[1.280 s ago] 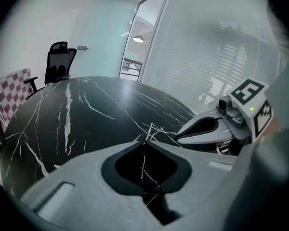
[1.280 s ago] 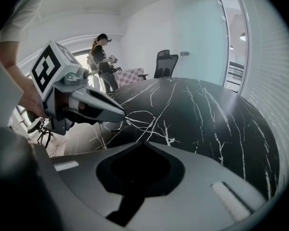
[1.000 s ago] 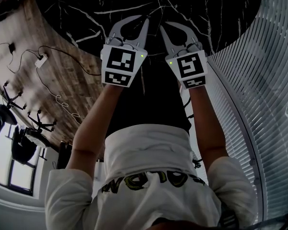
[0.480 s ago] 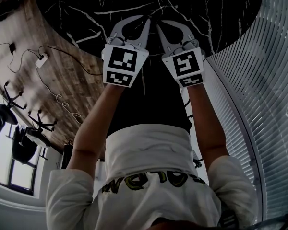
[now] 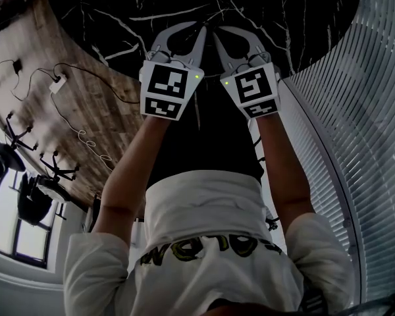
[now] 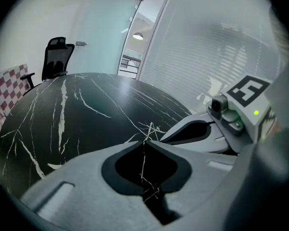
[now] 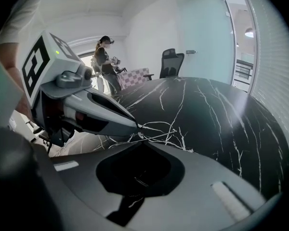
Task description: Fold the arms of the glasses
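1. The right gripper [image 5: 217, 31] has edged toward the left gripper [image 5: 201, 25] — their tips now almost touch above the black, white-veined marble table [image 5: 296, 18].
2. Both pairs of jaws are pressed together. Thin, pale wire-framed glasses [image 7: 159, 131] seem to lie at the meeting tips — whether they are pinched is unclear.
3. Likely mid-fold; next, swing one arm gently inward.

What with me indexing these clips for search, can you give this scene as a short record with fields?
surface: black marble table, white veins
left gripper: fingers together
right gripper: fingers together
gripper positions: tips nearly meet above the table
glasses: thin wire lines at the fingertips, likely the frame; hard to tell from the veins, grip unclear
background: office chair; standing person
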The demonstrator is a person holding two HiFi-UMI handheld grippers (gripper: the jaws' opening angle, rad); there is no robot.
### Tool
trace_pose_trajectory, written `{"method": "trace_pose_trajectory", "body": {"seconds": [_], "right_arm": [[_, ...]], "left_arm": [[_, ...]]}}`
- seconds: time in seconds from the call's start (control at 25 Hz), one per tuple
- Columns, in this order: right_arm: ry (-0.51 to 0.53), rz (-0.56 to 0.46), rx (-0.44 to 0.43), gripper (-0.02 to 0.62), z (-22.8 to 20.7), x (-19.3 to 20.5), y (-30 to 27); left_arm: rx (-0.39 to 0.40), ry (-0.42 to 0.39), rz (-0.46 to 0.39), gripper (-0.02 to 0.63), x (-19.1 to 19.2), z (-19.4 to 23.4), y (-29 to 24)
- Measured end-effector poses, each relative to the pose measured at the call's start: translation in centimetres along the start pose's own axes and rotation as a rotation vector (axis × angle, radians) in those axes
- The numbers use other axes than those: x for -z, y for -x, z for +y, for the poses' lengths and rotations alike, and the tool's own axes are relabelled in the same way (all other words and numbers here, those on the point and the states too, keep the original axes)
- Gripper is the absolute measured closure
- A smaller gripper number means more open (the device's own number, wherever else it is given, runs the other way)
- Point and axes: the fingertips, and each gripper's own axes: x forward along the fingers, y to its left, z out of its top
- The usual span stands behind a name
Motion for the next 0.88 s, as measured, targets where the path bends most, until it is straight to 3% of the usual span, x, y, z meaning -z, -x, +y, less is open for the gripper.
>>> {"method": "trace_pose_trajectory", "body": {"seconds": [0.48,0.72,0.88], "right_arm": [[-0.011,0.07,-0.02,0.591,0.1,0.4,0.3],[0.002,0.135,0.016,0.553,-0.5,0.9,0.1],[-0.037,0.123,0.053,0.532,-2.0,1.1,1.3]], "left_arm": [[0.016,-0.031,-0.001,0.594,-0.4,-1.2,0.4],[0.014,-0.051,0.004,0.594,-0.1,-1.3,0.3],[-0.015,-0.028,0.002,0.594,0.1,-0.1,0.5]]}}
